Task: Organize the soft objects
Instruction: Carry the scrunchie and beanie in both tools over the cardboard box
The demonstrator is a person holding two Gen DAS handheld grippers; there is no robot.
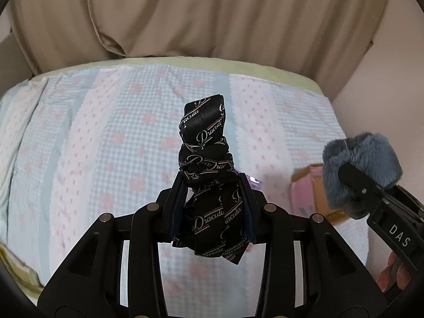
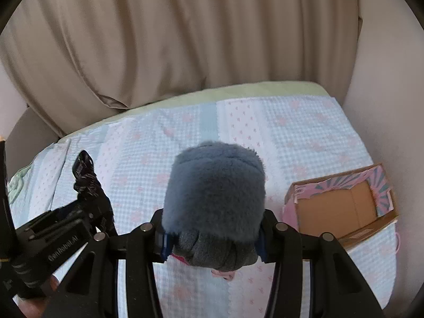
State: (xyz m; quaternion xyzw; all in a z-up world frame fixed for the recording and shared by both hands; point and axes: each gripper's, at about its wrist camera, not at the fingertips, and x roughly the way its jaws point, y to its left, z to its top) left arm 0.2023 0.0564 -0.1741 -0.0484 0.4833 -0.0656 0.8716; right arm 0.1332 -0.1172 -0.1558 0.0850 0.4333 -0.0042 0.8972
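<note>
Fabric is what both tools carry, and both pieces look light and yielding. The left gripper [image 1: 212, 182] is clamped on a knotted black tie [image 1: 208, 164] printed with script lettering; its satin sheen suggests it may slide between the pads, so the bulky knot seems the safest place to hold, which is roughly where the fingers pinch it, with the loose tails hanging below. The right gripper [image 2: 212, 228] is closed around a fluffy blue-grey plush item [image 2: 214, 193] that bulges above the fingers; it should compress easily and is unlikely to slip. Both things are held up in the air above the bed cover [image 2: 291, 132], a checked blue and pink quilt, not resting on it. The two tools sit side by side, angled forward over the bed toward the beige curtain [image 2: 185, 39]. An open cardboard box [image 2: 341, 206] lies on the quilt to the right, near the plush item, and looks like the probable destination.
</note>
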